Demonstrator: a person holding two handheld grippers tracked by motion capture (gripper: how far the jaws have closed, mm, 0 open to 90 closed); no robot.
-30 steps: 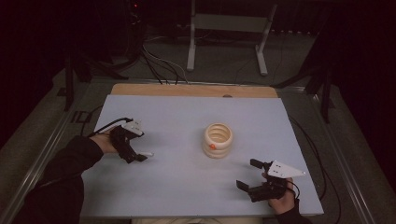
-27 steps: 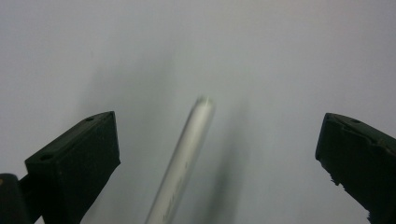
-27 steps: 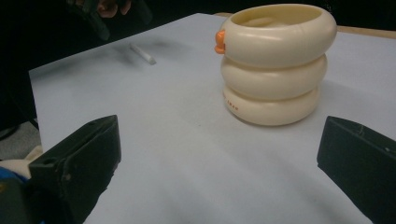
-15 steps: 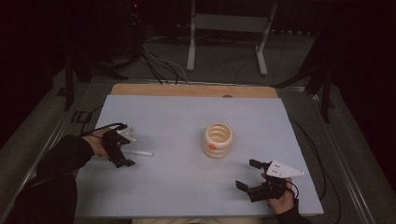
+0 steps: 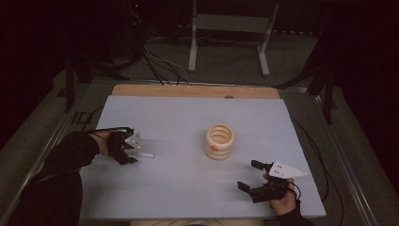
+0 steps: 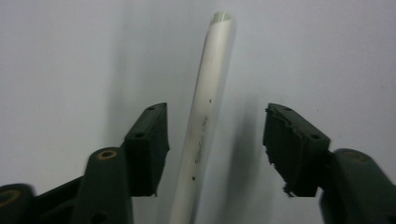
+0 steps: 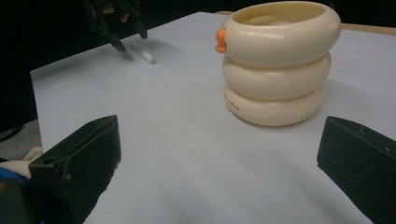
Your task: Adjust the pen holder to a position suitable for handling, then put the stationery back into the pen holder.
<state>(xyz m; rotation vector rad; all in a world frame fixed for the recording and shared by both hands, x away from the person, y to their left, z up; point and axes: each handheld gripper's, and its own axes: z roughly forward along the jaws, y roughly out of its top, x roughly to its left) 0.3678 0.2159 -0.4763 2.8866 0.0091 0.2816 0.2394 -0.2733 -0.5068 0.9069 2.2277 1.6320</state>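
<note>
Left gripper (image 5: 126, 147) lowered over a white tube (image 5: 143, 154) on the pale blue mat (image 5: 179, 188).

In the left gripper view the tube (image 6: 205, 116) is seen lying flat on the mat between the two black jaws, nearer the left-hand jaw; a gap is visible on each side, so it is not yet clamped. The jaws have just been closing and are now about half-open. The tube is located at the left of the mat, well apart from the cream ribbed cup (image 5: 219, 141) with an orange spot near the middle. The right gripper (image 5: 256, 181) is held at the near right of the mat, jaws spread wide and empty, pointed toward the cup (image 7: 280, 60).
</note>
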